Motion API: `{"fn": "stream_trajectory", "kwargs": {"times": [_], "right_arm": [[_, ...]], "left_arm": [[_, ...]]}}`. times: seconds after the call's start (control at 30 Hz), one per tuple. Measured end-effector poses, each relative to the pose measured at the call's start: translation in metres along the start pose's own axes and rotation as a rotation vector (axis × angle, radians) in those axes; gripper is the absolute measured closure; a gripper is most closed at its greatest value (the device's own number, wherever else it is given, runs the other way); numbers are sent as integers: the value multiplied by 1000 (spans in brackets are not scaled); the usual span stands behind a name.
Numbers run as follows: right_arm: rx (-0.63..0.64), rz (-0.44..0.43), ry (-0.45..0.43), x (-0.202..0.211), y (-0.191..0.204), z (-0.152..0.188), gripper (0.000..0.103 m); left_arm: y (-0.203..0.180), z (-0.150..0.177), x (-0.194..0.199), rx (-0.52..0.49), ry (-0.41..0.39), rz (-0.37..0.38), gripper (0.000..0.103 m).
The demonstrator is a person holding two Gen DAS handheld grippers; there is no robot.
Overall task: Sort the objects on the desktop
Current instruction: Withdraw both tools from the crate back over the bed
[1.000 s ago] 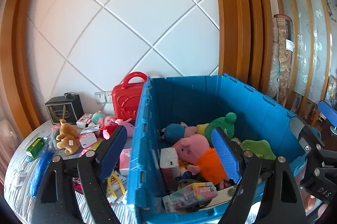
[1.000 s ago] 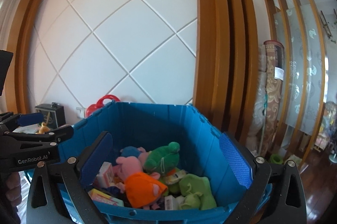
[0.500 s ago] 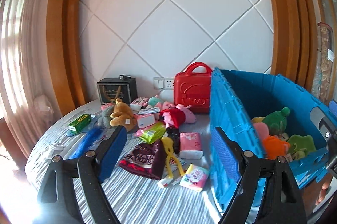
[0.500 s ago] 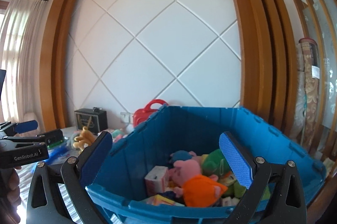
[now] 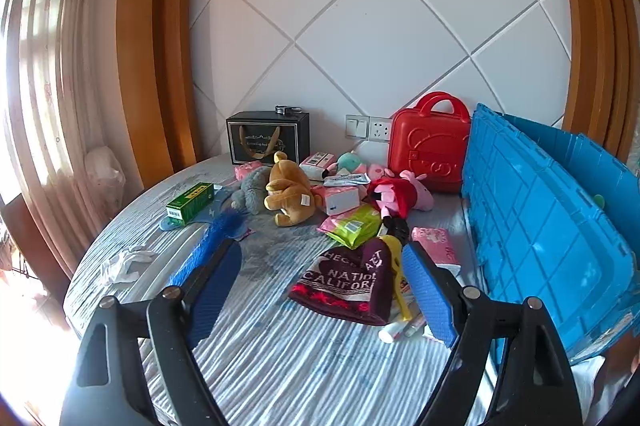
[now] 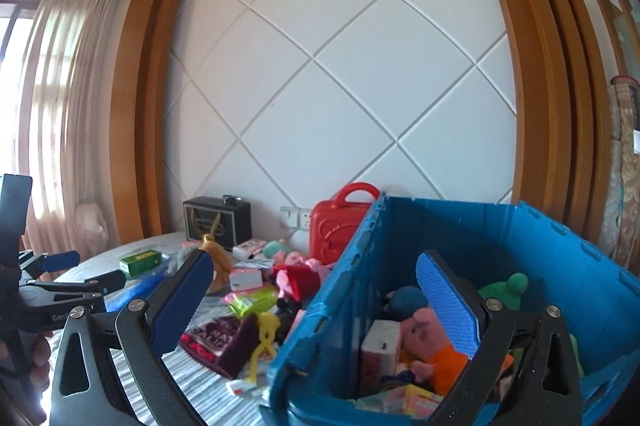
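My left gripper (image 5: 320, 290) is open and empty above the striped table (image 5: 280, 358), facing a maroon beanie (image 5: 348, 282), a yellow clip (image 5: 394, 258), a brown teddy (image 5: 290, 192) and a pink pig plush (image 5: 400, 192). The blue crate (image 5: 540, 234) stands to its right. My right gripper (image 6: 316, 300) is open and empty over the crate's near left corner (image 6: 320, 314). Inside the crate lie a pig plush in orange (image 6: 434, 350), a green plush (image 6: 506, 290) and a white box (image 6: 380, 344). The left gripper also shows at the left edge of the right wrist view (image 6: 60, 284).
A red toy suitcase (image 5: 430, 142) and a black gift box (image 5: 268, 138) stand against the back wall. A green box (image 5: 190, 202), a blue feathery item (image 5: 208, 246), a white crumpled item (image 5: 124, 264), a pink tissue pack (image 5: 434, 244) and a green packet (image 5: 354, 226) lie on the table.
My left gripper swung left from over the crate to above the table's loose items. My right gripper also turned left, from over the crate's middle to its left corner. Both stayed open.
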State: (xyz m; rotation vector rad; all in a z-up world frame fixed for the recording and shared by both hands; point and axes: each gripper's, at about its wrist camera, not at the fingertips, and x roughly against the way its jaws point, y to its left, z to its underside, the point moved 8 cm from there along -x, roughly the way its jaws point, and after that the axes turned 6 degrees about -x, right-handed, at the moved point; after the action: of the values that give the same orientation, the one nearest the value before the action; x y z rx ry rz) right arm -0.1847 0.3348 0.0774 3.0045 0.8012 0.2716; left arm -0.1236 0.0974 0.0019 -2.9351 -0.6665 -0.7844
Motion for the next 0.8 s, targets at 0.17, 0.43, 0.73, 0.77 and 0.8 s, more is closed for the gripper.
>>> {"fn": "stream_trajectory", "kwargs": {"times": [0.17,0.43,0.73,0.77,0.8], "right_arm": [[3,43,13,-19,49,7,0],[-51,155,183,-82,116,54,0],[-215,283,444,-117,101,164,0],[-246,293,468,-120,95,178,0],[-274,310,491,-123,88,192,0]], "left_arm": [[52,11,-44,-32,43,43,20],[105,46,-127,-146,194,155,20],[68,94,-197,-220,346,287,20],[61,102,-203,-225,367,297,20],[54,109,-209,-233,387,310,20]]}}
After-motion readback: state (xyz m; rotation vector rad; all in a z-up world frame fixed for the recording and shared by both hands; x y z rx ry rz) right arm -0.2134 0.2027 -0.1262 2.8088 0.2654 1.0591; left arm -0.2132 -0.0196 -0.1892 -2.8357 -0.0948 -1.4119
